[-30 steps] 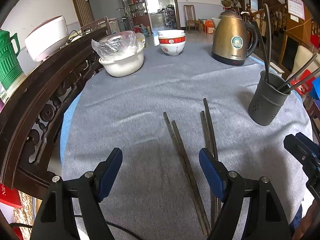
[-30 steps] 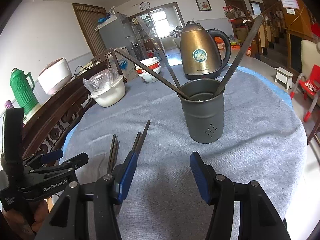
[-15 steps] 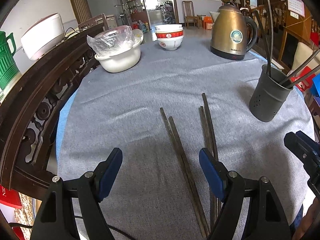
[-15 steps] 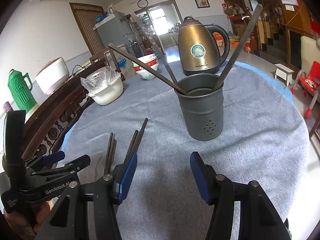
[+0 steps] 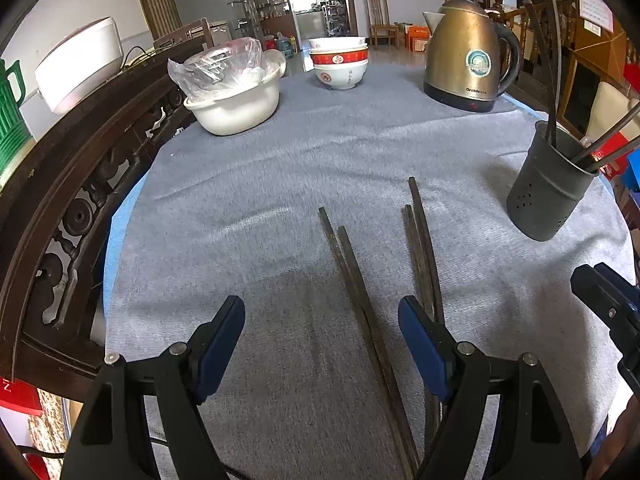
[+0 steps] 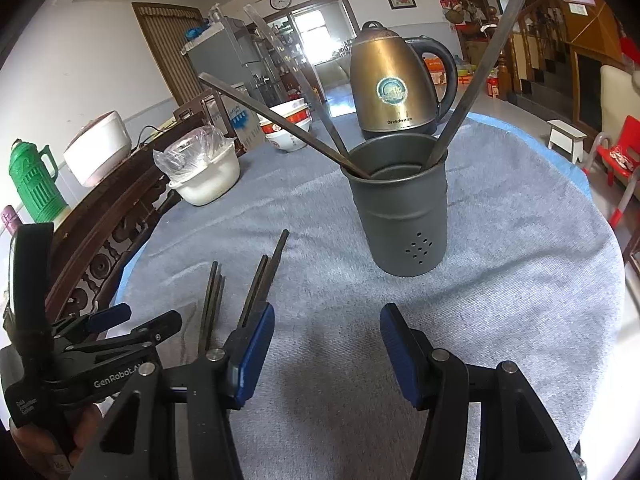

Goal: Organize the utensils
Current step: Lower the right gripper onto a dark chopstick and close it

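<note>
Closer now than a second ago, the left gripper [image 5: 322, 344], jaws open and empty, has chopsticks [image 5: 360, 300] lying lengthwise between them at lower centre; the right gripper [image 6: 326, 350], likewise open, probably sits farther off.

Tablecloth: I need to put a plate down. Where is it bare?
Bare: the cloth between tub, chopsticks and kettle; also right of the holder. Crowded: chopsticks lying near the left gripper.
</note>
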### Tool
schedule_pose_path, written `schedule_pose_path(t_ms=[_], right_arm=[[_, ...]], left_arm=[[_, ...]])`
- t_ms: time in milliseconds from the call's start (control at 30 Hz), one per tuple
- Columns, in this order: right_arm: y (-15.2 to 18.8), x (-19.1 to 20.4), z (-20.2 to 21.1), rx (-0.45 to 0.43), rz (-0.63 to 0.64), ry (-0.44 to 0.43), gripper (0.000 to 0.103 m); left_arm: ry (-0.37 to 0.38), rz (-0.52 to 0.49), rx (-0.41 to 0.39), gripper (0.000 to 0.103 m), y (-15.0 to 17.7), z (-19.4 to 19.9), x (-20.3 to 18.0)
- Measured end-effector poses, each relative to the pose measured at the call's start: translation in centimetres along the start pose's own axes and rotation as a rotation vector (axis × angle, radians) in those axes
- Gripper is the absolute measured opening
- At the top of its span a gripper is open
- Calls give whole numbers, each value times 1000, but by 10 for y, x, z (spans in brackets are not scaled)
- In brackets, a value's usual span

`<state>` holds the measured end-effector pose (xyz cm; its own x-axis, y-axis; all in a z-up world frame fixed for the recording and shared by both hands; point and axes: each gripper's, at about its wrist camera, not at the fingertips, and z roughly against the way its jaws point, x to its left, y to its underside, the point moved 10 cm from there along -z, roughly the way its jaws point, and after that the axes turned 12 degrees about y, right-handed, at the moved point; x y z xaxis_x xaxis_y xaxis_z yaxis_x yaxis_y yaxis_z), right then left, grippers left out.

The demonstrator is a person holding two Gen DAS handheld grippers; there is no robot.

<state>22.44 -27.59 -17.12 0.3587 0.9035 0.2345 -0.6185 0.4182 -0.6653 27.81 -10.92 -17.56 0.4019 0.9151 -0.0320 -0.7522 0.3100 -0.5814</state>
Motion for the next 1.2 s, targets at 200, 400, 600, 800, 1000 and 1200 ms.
schedule_pose_path(t_ms=[200,400,600,800,1000,1200], right_arm=[[1,6,-4,7,13,-1,60],[0,18,-9,16,32,-8,60],[1,46,-18,32,72,-38,60],[18,67,-38,93,112,-51,57],[35,72,-55,147,154,-30,40],[41,82,-58,161,197,-39,38]], left_arm=[[1,9,3,79,0,-4,4],[-7,30,8,80,3,-8,16],[0,95,27,79,9,-13,39],[31,107,56,80,20,-18,41],[51,127,89,80,27,-27,43],[70,163,97,80,27,-29,52]])
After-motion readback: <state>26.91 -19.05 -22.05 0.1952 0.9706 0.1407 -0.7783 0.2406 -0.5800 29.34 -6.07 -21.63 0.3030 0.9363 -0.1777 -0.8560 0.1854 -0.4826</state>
